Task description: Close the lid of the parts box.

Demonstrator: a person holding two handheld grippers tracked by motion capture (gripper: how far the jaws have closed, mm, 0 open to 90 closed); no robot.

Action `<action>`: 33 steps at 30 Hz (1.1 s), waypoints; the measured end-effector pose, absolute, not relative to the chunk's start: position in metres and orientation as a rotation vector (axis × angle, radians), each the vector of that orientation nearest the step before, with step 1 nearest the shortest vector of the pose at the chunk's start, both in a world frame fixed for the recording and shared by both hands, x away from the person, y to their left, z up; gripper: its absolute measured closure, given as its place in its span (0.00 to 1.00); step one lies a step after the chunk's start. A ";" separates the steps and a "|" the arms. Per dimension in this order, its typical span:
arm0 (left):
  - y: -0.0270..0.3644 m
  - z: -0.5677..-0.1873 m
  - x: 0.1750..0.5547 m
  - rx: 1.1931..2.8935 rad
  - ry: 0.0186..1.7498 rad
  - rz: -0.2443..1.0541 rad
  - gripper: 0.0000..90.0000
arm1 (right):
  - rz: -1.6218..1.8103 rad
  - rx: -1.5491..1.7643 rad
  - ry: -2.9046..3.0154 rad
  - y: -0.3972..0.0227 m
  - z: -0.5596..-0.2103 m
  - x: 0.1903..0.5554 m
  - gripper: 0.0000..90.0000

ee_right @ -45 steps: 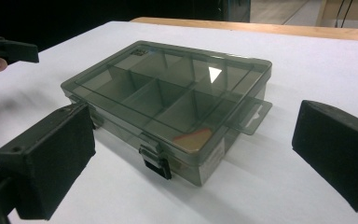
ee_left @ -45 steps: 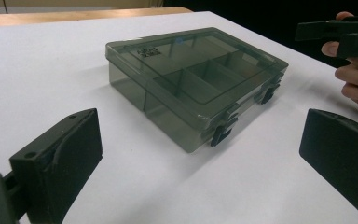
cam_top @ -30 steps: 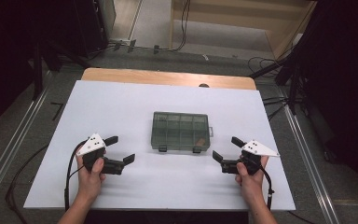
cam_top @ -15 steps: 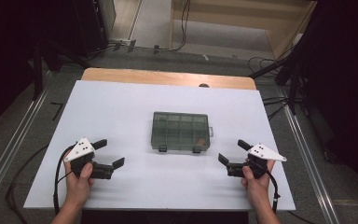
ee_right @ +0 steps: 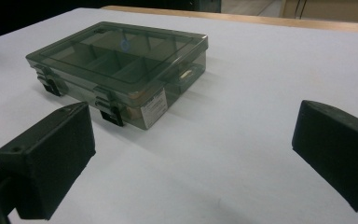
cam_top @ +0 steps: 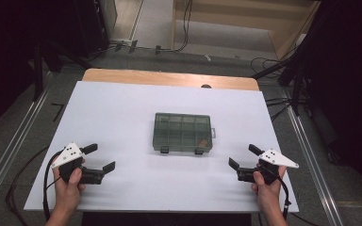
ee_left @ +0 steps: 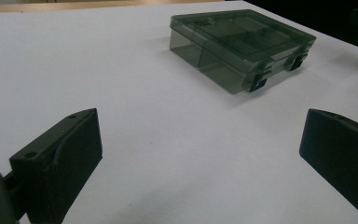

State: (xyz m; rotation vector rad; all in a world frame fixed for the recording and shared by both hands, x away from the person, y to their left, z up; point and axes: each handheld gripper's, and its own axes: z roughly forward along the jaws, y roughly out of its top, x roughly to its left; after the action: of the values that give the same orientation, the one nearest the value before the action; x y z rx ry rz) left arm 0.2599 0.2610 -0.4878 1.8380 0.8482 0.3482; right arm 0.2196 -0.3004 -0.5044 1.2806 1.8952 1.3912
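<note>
A smoky green clear plastic compartment box [cam_top: 183,132] lies shut in the middle of the white table, its two dark latches facing the person. In the left gripper view the box [ee_left: 240,45] lies ahead to the right; in the right gripper view the same box [ee_right: 121,65] lies ahead to the left. My left gripper [cam_top: 99,158] rests low at the front left, open, nothing between its jaws. My right gripper [cam_top: 244,157] rests at the front right, open and empty too. Both are well apart from the box.
The white table top [cam_top: 122,108] has a wooden strip [cam_top: 169,77] along its far edge. Metal rails [cam_top: 9,150] run along both sides on the floor, with cables and dark stands beyond the table.
Both grippers have drawn back toward the front edge and outward, away from the box. The box has not moved.
</note>
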 end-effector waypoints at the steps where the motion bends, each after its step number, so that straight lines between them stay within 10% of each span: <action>1: 0.262 -0.488 0.259 1.835 0.849 0.351 0.00 | 1.386 1.279 1.893 -0.302 -0.505 0.219 0.00; 33: 0.328 -0.484 0.246 1.790 0.957 0.445 0.00 | 1.359 1.343 1.813 -0.343 -0.507 0.192 0.00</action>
State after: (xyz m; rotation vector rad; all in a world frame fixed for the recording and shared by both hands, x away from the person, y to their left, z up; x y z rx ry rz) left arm 0.2456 0.3285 -0.4843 1.7895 0.9567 0.4454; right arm 0.1917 -0.3432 -0.5068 1.3432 1.8128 1.3587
